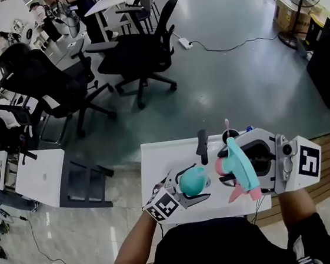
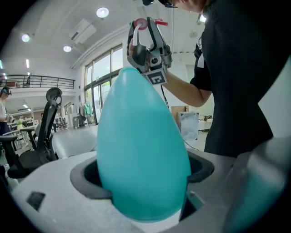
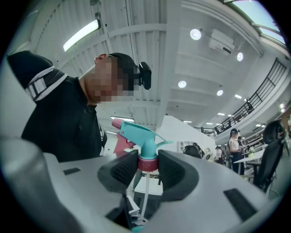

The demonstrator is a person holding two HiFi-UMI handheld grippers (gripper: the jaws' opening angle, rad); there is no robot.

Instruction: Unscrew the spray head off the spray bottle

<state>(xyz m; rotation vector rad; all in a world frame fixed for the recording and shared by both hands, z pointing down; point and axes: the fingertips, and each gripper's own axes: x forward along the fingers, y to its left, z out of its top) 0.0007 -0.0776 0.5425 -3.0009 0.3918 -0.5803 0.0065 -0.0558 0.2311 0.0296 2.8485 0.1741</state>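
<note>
The left gripper [image 1: 201, 183] was closed on the teal spray bottle [image 1: 191, 180], its fingers [image 2: 86, 178] pressed against the egg-shaped body on both sides, above the near part of the white surface [image 1: 156, 159]. Just to the right, the right gripper [image 1: 225, 166] held the spray head [image 1: 240, 167], which was apart from the bottle. In the right gripper view, the fingers [image 3: 122, 170] were set narrow and clamped the pink collar [image 3: 148, 163]. The teal nozzle and pink trigger stood above them, and the dip tube [image 3: 144, 195] hung free below. Black office chairs [image 1: 138, 48] stood on the far floor.
</note>
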